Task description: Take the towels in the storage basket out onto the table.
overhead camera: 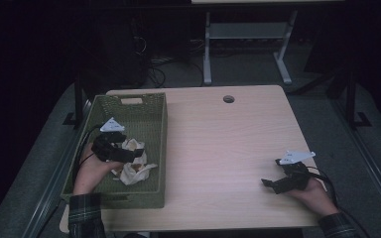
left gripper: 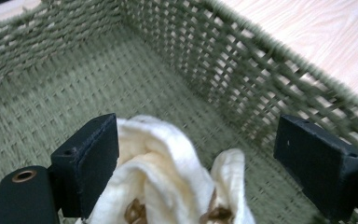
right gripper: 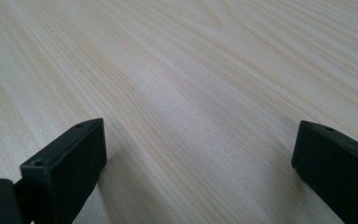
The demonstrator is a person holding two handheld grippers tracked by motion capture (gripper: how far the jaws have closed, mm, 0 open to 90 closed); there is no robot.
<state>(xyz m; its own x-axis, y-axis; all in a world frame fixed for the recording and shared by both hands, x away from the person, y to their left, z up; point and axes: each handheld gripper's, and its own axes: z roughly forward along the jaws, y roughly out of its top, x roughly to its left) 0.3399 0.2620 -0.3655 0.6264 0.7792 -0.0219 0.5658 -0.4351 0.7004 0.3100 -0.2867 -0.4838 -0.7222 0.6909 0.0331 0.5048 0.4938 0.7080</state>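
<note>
A cream cloth [left gripper: 168, 182] is straddled by the open left tongs [left gripper: 196, 172] inside a green basket [overhead camera: 155, 130]; the right tongs [right gripper: 200, 172] are held open over bare bench [right gripper: 191, 79].

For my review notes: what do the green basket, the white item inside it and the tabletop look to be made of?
The basket looks woven from matte olive cord or paper rope: open lattice walls, tight plaited floor. The white item looks like soft cotton-like cloth, creased and limp, with yellowish tints and brownish patches; whether those are stains or print is unclear. The tabletop shows pale wood grain with a smooth, low sheen, possibly laminate.
</note>
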